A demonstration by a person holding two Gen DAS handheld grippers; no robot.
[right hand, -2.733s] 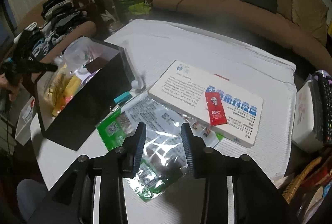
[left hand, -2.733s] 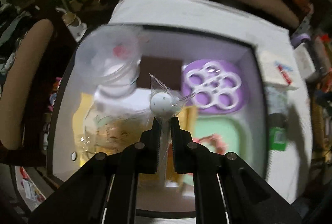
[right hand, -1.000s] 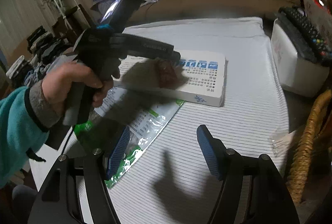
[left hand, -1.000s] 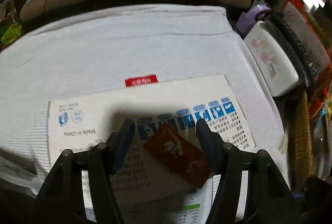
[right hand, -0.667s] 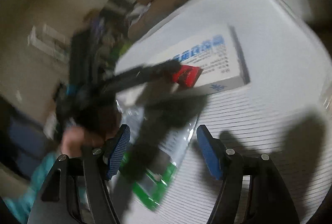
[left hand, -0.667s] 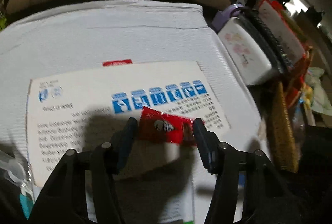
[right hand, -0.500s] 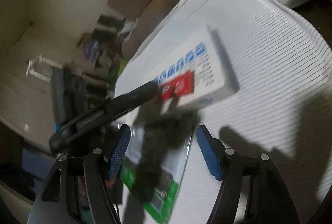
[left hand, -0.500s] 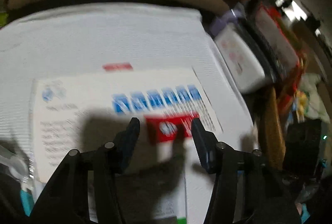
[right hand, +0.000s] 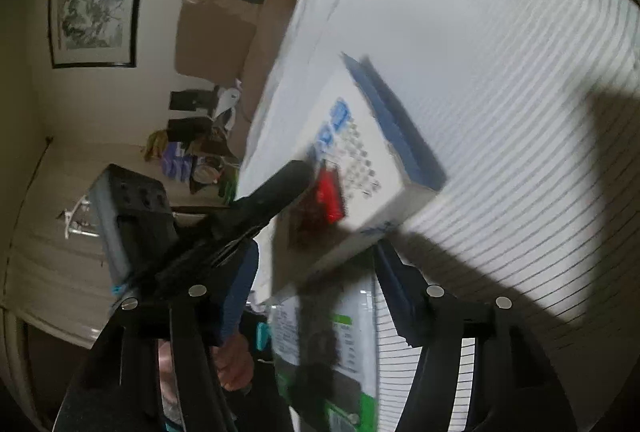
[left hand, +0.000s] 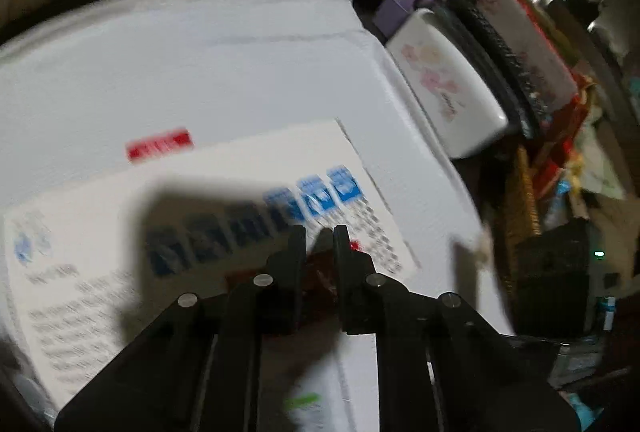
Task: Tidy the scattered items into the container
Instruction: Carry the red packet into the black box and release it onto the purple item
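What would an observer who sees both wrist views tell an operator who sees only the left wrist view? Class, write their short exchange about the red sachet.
Operator: My fingers are closing with something dark red between them. Where is the other gripper?
Observer: The right gripper is just short of the white box, above a green packet. Its fingers are wide apart, closing slightly, with nothing gripped.
Operator: Does the sachet show from that side?
Observer: Yes. The red sachet is at the tip of the left gripper, on top of the box near its corner. The blur hides whether it is lifted.
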